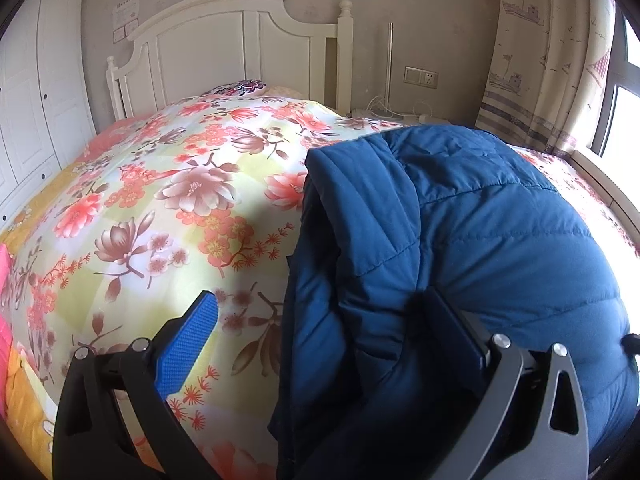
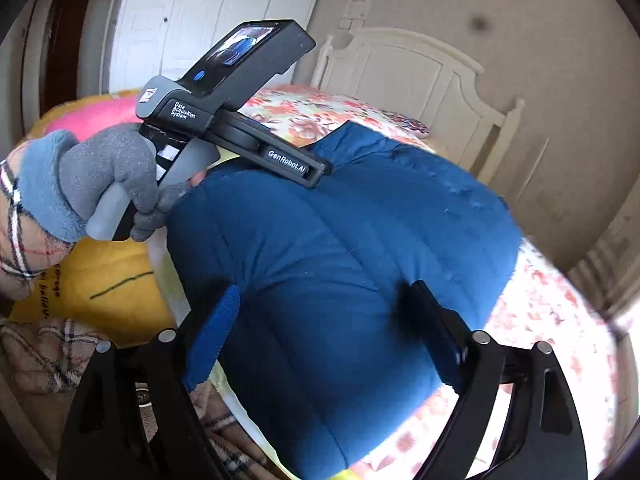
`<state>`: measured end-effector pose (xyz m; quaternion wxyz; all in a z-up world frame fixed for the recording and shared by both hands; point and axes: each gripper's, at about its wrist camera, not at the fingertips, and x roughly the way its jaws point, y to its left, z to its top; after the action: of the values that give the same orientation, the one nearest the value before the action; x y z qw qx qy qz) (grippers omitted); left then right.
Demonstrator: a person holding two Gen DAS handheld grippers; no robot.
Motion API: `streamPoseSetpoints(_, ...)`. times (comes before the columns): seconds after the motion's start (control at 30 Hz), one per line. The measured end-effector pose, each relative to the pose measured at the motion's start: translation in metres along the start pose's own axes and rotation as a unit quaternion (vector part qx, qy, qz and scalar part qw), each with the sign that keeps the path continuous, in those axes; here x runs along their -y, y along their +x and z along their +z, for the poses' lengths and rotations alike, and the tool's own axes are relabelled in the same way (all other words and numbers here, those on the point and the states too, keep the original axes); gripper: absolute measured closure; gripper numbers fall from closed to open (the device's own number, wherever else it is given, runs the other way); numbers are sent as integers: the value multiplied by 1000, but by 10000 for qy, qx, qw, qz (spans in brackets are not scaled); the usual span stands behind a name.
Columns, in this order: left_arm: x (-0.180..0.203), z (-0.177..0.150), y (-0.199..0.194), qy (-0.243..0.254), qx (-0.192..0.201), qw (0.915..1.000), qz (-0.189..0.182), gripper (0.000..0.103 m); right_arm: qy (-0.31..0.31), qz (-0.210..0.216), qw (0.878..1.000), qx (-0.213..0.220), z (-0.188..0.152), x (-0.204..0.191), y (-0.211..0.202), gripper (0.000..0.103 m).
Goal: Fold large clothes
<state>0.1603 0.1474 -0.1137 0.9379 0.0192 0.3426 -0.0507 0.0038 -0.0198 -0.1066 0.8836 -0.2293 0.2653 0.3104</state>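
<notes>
A blue padded jacket [image 1: 480,240] lies on the flowered bedcover [image 1: 168,184], with one side folded over along its left edge. My left gripper [image 1: 316,296] is open over that edge. Its blue pad [image 1: 188,344] hangs above bare cover, and the other finger [image 1: 452,320] presses into the padding. In the right wrist view the jacket [image 2: 340,216] bulges up between the wide-spread fingers of my right gripper [image 2: 324,288], which stands open low over the near end. A gloved hand [image 2: 112,176] holds the left gripper's body [image 2: 240,120] at the jacket's far left side; its fingers are hidden there.
A white headboard [image 1: 224,48] stands at the far end of the bed and a white wardrobe [image 1: 36,92] on the left. Curtain and window [image 1: 560,60] are on the right. A yellow and pink cloth [image 2: 104,276] and plaid fabric [image 2: 52,356] lie by the bed's near corner.
</notes>
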Motion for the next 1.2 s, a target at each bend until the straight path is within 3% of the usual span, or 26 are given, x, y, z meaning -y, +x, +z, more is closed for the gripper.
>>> streamPoseSetpoints(0.1,-1,-1,0,-10,8,10000,17,2,-216,141,9992,-291,21,6,-5,19)
streamPoseSetpoints(0.23,-4,-1,1,-77,-18,9999,-74,2,216,-273,9988,350,60,48,-11,19)
streamPoseSetpoints(0.37,-5,-1,2,-92,-28,9999,-91,2,1118,-319,9932,-85,72,104,56,19)
streamPoseSetpoints(0.4,-5,-1,2,-99,-36,9999,-97,2,1445,-152,9882,-482,65,116,87,16)
streamPoseSetpoints(0.47,-7,-1,4,-123,-111,9998,-99,2,1847,211,9819,-357,57,125,105,10)
streamPoseSetpoints(0.63,-9,3,1,-122,-293,9992,-256,2,1909,160,9805,-436,62,123,82,11)
streamPoseSetpoints(0.73,-25,4,-6,-456,-558,9949,-700,2,2263,486,9725,-262,33,121,40,9)
streamPoseSetpoints(0.83,-54,-7,-6,-1070,-962,9788,-1456,2,2632,801,9609,-300,0,120,21,9)
streamPoseSetpoints(0.87,-62,-14,-4,-1285,-1114,9690,-1791,2,2804,977,9544,-304,-9,122,16,9)
streamPoseSetpoints(1.03,-73,-35,5,-1757,-1502,9269,-2955,2,3786,2082,9012,-354,-46,130,29,6)
streamPoseSetpoints(1.1,-72,-42,14,-1887,-1661,9130,-3214,2,3957,2284,8885,-422,-49,132,38,4)
streamPoseSetpoints(1.2,-76,-41,21,-1952,-1644,9037,-3439,2,3993,2363,8847,-459,-43,131,47,4)
